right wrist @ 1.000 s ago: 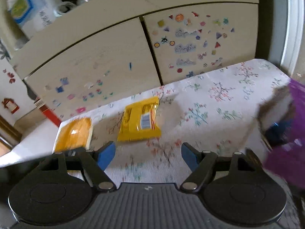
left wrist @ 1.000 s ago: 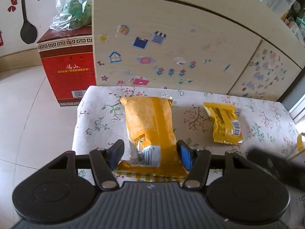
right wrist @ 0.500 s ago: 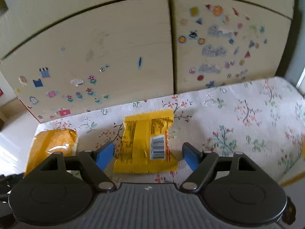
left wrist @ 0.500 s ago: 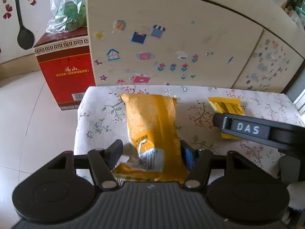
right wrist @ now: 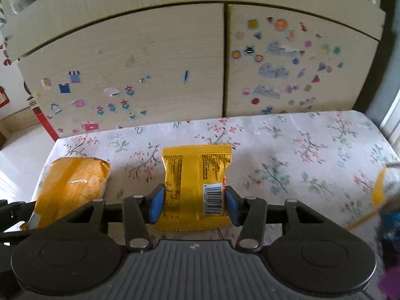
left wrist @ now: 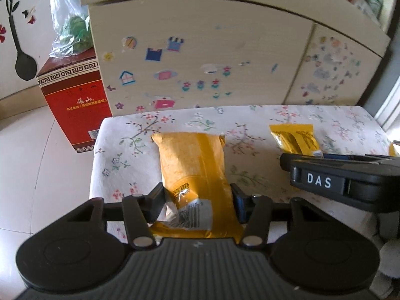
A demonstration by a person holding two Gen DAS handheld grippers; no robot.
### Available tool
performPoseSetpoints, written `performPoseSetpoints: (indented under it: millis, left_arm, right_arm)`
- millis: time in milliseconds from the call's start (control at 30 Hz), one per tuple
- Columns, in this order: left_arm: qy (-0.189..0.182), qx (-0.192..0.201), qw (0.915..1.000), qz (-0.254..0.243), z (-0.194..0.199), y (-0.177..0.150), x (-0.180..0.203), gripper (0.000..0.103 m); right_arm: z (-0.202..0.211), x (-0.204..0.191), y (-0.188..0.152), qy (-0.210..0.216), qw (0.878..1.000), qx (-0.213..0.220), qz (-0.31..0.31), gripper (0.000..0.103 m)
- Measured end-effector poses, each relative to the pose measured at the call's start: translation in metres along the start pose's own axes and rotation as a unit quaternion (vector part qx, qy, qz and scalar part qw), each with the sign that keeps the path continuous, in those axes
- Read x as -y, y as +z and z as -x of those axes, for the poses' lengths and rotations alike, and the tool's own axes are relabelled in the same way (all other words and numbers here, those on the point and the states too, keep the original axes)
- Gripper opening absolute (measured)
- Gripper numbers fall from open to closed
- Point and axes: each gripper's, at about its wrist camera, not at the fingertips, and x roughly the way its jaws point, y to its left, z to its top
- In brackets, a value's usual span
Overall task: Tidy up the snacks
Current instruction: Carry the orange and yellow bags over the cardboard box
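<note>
We see the sticker-covered cabinet behind the floral-clothed surface. On it lie 2 snacks – the large orange bag at left, the small yellow packet beside it. Our left gripper is clamped on the bag's near end. Our right gripper has just been closing – its pads touch the packet's sides.

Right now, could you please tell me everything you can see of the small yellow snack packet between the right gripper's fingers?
The small yellow snack packet is a glossy, crinkled foil-like pouch with serrated end seals, dark print and a white barcode label near its right edge. It lies flat on the floral tablecloth, back side up, lengthwise toward the cabinet. The right gripper has just been closing; its blue pads press both long edges near the packet's closer end.
</note>
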Motion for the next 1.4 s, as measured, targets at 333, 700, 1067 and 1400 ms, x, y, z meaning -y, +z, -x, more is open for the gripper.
performPoseSetpoints:
  millis: [333, 700, 1067, 1400]
  left_arm:
    - [-0.013, 0.009, 0.9998, -0.013, 0.041, -0.023, 0.022, 0.053]
    - [-0.043, 0.039, 0.9982, -0.015, 0.094, -0.054, 0.04, 0.046]
    - [-0.051, 0.04, 0.9975, 0.03, 0.1, -0.065, 0.016, 0.065]
    - [-0.034, 0.027, 0.9979, -0.048, 0.05, -0.056, 0.041, 0.076]
  right_arm:
    - [0.064, 0.016, -0.037, 0.024, 1.0, -0.003, -0.003, 0.056]
    - [0.122, 0.028, -0.076, 0.039, 0.999, 0.004, 0.004, 0.056]
    - [0.153, 0.054, -0.112, 0.05, 0.996, -0.017, -0.07, 0.056]
    - [0.147, 0.05, -0.111, 0.082, 0.993, -0.028, -0.086, 0.056]
